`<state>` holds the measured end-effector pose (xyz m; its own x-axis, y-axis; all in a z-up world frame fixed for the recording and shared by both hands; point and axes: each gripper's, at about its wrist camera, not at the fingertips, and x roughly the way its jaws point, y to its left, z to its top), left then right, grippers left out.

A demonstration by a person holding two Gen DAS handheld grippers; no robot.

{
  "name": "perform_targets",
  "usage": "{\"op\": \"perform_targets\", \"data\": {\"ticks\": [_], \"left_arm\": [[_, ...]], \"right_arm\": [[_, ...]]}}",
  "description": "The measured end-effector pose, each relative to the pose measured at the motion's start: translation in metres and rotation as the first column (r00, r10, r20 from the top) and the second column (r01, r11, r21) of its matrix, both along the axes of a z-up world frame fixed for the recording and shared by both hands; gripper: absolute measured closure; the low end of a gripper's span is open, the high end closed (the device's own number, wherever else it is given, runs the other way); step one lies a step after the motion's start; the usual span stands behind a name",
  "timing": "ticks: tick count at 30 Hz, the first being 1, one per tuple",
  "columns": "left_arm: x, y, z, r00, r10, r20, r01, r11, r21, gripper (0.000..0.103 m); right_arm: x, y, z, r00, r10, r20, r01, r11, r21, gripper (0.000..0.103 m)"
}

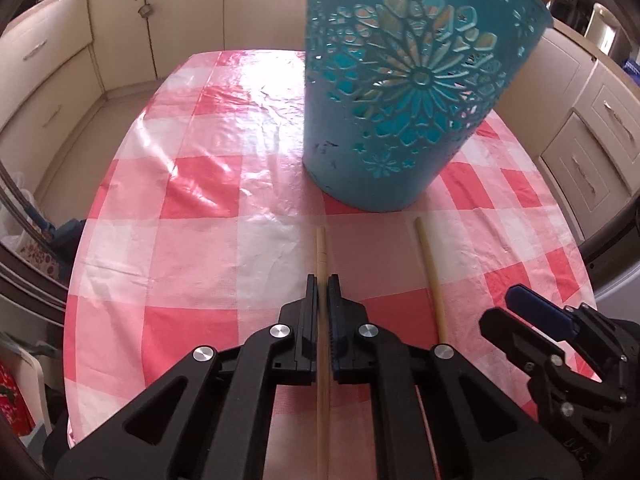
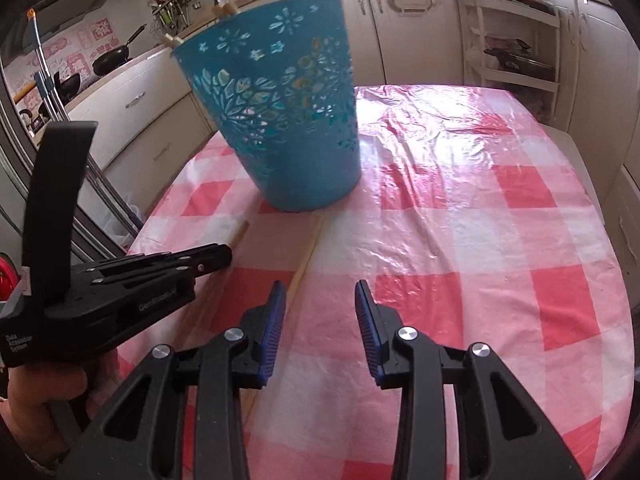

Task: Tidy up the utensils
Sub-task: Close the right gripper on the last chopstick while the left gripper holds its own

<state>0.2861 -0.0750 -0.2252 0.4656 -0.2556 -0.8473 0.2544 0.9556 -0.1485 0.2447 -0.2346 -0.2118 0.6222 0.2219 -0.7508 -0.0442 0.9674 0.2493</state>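
Observation:
A teal cut-out bucket (image 1: 400, 100) stands on the pink checked tablecloth (image 1: 200, 184), and wooden stick ends (image 2: 224, 10) poke above its rim. Two wooden chopsticks lie in front of it. My left gripper (image 1: 322, 280) is shut on the left chopstick (image 1: 321, 248), whose tip points at the bucket. The second chopstick (image 1: 430, 276) lies free to its right. My right gripper (image 2: 320, 292) hangs open just above the cloth, with nothing between its pads. That second chopstick (image 2: 306, 258) runs under its left finger. The bucket (image 2: 280, 120) stands ahead of it.
Cream kitchen cabinets (image 1: 52, 80) surround the table on all sides. Black pans (image 2: 112, 60) sit on the counter at the left, and a white shelf rack (image 2: 516, 60) stands at the back right. A hand (image 2: 40, 384) holds the left gripper (image 2: 216, 256).

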Motion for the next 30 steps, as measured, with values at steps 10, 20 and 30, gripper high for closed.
{"op": "perform_targets", "data": {"ticks": [10,20,30], "left_arm": [[0.004,-0.012,0.001,0.998,-0.061,0.003,0.06,0.986,0.158,0.097],[-0.006,0.001,0.008,0.996,-0.084,-0.012,0.084,0.996,0.038,0.098],[-0.04,0.031,0.061,0.99,-0.076,0.119,0.096,0.982,-0.165,0.098]], "right_arm": [[0.021,0.021,-0.013,0.994,0.094,-0.05,-0.101,0.981,-0.166,0.091],[0.005,-0.028,-0.015,0.995,0.077,-0.059,-0.083,0.991,-0.104,0.097],[0.0,-0.024,-0.017,0.998,0.069,-0.014,-0.07,0.987,-0.142,0.097]]}}
